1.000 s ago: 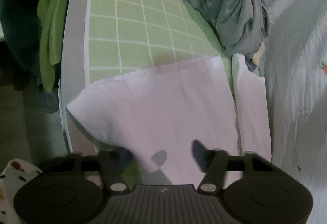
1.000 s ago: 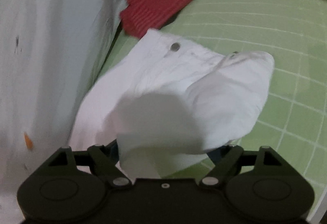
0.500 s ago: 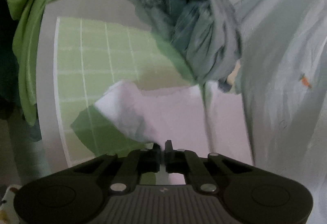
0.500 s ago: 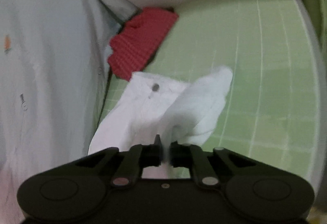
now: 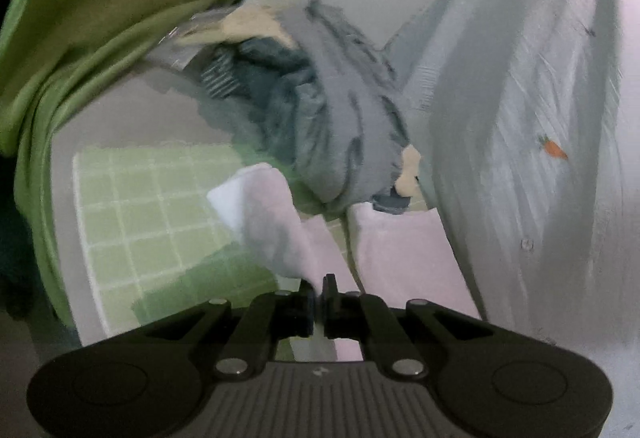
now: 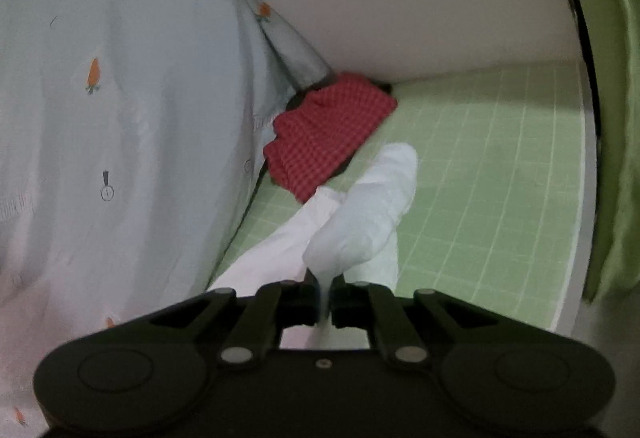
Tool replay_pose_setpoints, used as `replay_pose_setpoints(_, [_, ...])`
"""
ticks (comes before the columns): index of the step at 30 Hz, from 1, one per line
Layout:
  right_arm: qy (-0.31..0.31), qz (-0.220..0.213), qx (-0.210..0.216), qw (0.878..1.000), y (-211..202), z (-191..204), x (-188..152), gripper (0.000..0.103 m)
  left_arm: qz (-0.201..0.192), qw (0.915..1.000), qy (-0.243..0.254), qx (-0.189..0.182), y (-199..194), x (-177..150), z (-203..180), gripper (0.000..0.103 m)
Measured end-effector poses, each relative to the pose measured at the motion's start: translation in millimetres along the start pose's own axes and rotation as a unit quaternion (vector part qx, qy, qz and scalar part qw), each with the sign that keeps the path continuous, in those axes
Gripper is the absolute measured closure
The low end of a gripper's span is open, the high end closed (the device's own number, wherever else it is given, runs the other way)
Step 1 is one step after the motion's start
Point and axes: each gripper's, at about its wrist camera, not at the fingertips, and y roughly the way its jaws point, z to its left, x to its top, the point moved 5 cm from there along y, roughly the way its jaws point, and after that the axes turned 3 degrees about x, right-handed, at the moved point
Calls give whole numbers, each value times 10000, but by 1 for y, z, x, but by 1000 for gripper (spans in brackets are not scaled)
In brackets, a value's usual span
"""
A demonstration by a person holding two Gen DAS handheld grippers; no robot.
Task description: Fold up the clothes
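A white garment (image 5: pixel 272 226) lies on the green checked mat (image 5: pixel 132 222). My left gripper (image 5: pixel 319 284) is shut on one edge of it and holds that edge lifted, so the cloth drapes away from the jaws. A flat part of the garment (image 5: pixel 400 250) still rests on the mat to the right. In the right wrist view my right gripper (image 6: pixel 325 284) is shut on another edge of the white garment (image 6: pixel 368 214), also raised above the green mat (image 6: pixel 480 174).
A heap of grey and blue clothes (image 5: pixel 332 110) sits at the mat's far end. A folded red checked cloth (image 6: pixel 328 134) lies at the other end. A pale carrot-print fabric (image 6: pixel 120 98) runs along one side. Green cloth (image 5: pixel 80 18) hangs at the other.
Both grippers went from open to shut on the white garment's edges and have lifted them. The spread cloth has bunched into hanging folds, and both views have pulled up and back.
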Motion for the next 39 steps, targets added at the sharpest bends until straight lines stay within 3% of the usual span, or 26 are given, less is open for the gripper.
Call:
replay_pose_setpoints(6, [-51,-79,25,10000,18,11,14,98,-246,9992,245,-210,12,10,-44,99])
replay_pose_setpoints(12, [-362,-57,-24,9993,66,42,25,98,-274,9979,356,-461,49,20,-102,100])
replay_pose_setpoints(15, [-526,-44,-51,9986,90,58,31,98,-142,9966,465,-665,87,24,-150,100])
replay_pose_setpoints(19, [-603,75,-114,9981,171,93,44,98,15,9928,697,-979,156,38,-232,99])
replay_pose_setpoints(22, [-536,203,-205,9981,243,118,55,96,198,9909,962,-917,223,44,-299,87])
replay_pose_setpoints(23, [-459,314,-234,9982,272,124,56,94,309,9911,1031,-779,238,42,-312,77])
replay_pose_setpoints(24, [-378,476,-266,9978,295,128,55,78,422,9910,1099,-639,254,39,-325,68])
replay_pose_setpoints(25, [-270,568,-296,9976,308,130,54,60,564,9913,1046,-558,262,34,-329,47])
replay_pose_setpoints(26, [-156,642,-325,9973,317,131,52,56,632,9915,953,-615,264,28,-326,24])
replay_pose_setpoints(28, [-143,583,-306,9977,314,133,44,25,574,9904,902,-872,258,11,-307,13])
replay_pose_setpoints(30, [-468,642,-544,9954,304,126,28,17,763,9889,1194,-454,253,-6,-277,13])
replay_pose_setpoints(32, [-898,777,-871,9891,292,116,8,17,945,9838,1511,167,248,-21,-245,13])
replay_pose_setpoints(35, [-1429,962,-1333,9760,268,93,-22,17,1047,9768,1708,756,239,-32,-204,13])
replay_pose_setpoints(39, [-1361,1027,-1322,9764,242,83,-43,15,1185,9760,1573,934,240,-37,-183,13])
